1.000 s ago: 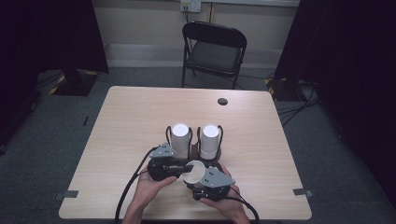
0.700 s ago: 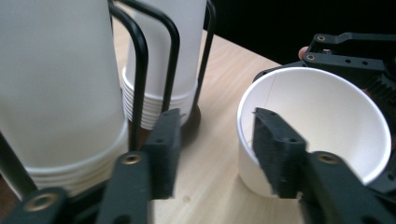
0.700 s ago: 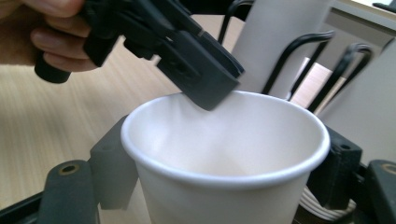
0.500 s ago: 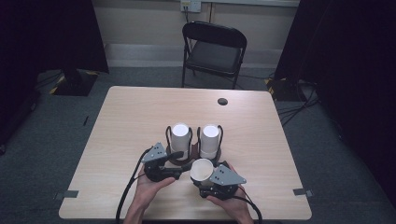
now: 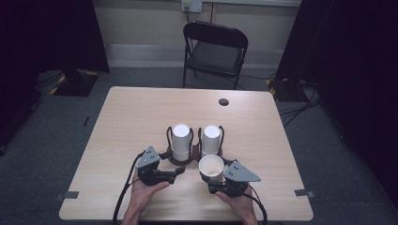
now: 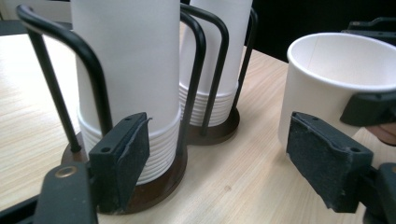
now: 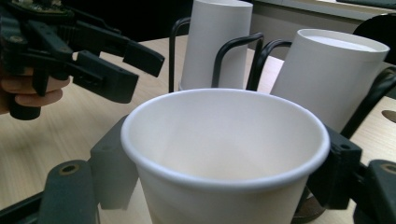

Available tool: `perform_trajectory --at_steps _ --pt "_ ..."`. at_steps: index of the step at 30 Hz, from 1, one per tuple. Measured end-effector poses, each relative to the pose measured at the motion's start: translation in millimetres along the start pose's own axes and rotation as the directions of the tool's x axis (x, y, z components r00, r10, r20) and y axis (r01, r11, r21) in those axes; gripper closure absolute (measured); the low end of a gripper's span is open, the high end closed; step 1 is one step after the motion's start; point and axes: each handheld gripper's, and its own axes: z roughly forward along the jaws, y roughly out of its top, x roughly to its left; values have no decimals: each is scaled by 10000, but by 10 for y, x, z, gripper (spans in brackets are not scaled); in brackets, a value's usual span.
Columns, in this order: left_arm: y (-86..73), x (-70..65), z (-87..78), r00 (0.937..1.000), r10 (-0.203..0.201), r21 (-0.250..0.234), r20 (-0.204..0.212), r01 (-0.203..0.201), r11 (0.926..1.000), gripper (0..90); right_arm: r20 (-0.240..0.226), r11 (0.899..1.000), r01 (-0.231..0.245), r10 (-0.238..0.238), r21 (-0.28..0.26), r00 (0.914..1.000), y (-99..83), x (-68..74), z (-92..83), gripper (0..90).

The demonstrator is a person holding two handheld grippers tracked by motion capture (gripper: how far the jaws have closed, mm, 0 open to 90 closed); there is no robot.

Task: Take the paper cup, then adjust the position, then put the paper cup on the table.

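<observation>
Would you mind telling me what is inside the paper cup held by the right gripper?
Nothing that shows: the single cup, upright between the right gripper jaws, has bare white inner walls. Its bottom lies below the rim's near edge here, so I cannot rule out something small there.

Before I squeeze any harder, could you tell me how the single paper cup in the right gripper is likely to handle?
The paper cup looks thin-walled and empty, so it is probably very light and would likely dent under a firmer squeeze from the right gripper. Its smooth white wall tapers downward, so it may slip in the jaws. Set down, it could tip easily if nudged.
</observation>
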Motion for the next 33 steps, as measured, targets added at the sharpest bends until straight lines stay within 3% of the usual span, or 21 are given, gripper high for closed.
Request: perform_trajectory --at_steps 3,7,12,16,23,24,30,33 --pt "-36 13 -16 9998 -172 -135 -138 170 9998 189 74 10000 0 1 -76 10000 -1 -40 -19 235" --pt "-90 17 -29 9980 -53 -74 -629 49 10000 176 245 9998 -199 201 -95 9995 -3 -88 -44 235" --pt "-139 41 -56 9963 -130 -197 -845 113 9997 176 404 9995 -300 303 -82 9987 -5 -148 -63 235" --pt "-196 57 -86 9908 -44 -294 -1352 4 9996 176 730 9987 -496 504 -125 9961 9 -239 -109 235" --pt "-255 56 -107 9841 51 -627 -1774 -165 9979 170 1175 9977 -586 621 -331 9911 61 -373 -159 235" --pt "-276 55 -116 9808 -12 -691 -1950 -125 9975 169 1268 9972 -642 685 -379 9896 70 -395 -166 236" --pt "-335 55 -138 9752 -176 -853 -2206 -13 9964 169 1669 9953 -782 868 -577 9821 131 -502 -184 237" --pt "-355 57 -149 9736 -213 -946 -2272 -3 9955 168 1595 9943 -963 1025 -459 9819 143 -572 -176 236"
